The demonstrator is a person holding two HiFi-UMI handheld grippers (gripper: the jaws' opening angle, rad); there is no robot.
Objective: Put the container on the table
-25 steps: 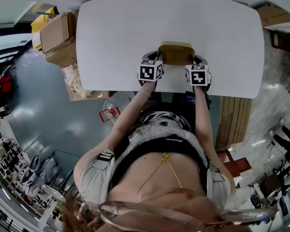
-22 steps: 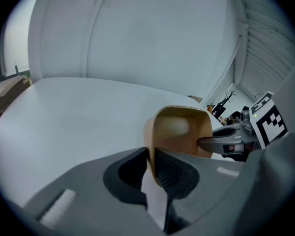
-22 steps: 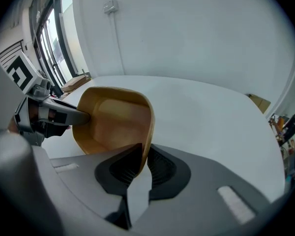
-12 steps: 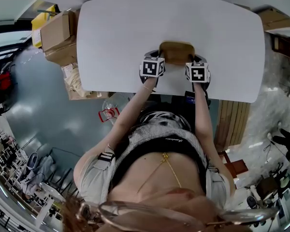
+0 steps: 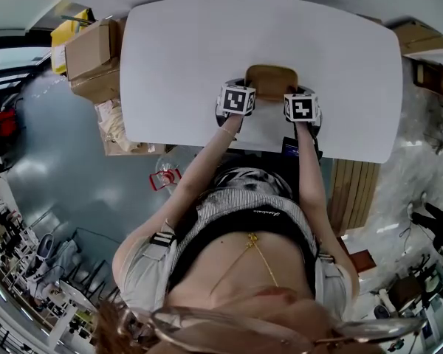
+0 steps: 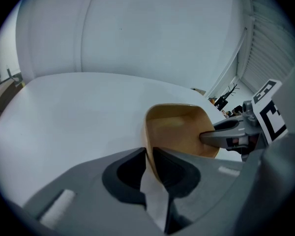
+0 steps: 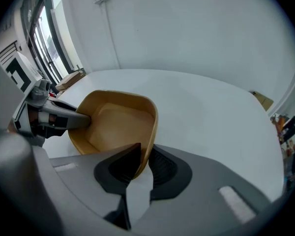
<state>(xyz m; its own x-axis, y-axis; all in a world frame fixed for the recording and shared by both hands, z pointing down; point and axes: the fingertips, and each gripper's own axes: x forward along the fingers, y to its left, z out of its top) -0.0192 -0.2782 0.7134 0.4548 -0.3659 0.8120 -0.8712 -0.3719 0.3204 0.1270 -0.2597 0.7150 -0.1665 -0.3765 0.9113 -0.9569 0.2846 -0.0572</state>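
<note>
Container: tan, on bench.
L gripper: jaws pinch its wall.
R gripper: jaws just easing open, wall pinched btwn.

Tan container — rounded-rectangular, open-topped, empty — upright over the white table, near its front edge.

left gripper grips container; right gripper fingers just opening, container between them

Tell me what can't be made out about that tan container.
- The container's underside, whether it touches the table: own walls hide it in the head view, gripper bodies in both gripper views.
- Right gripper, jaws just opening around the wall: whether its pads press it, too close to tell in its view.
</note>
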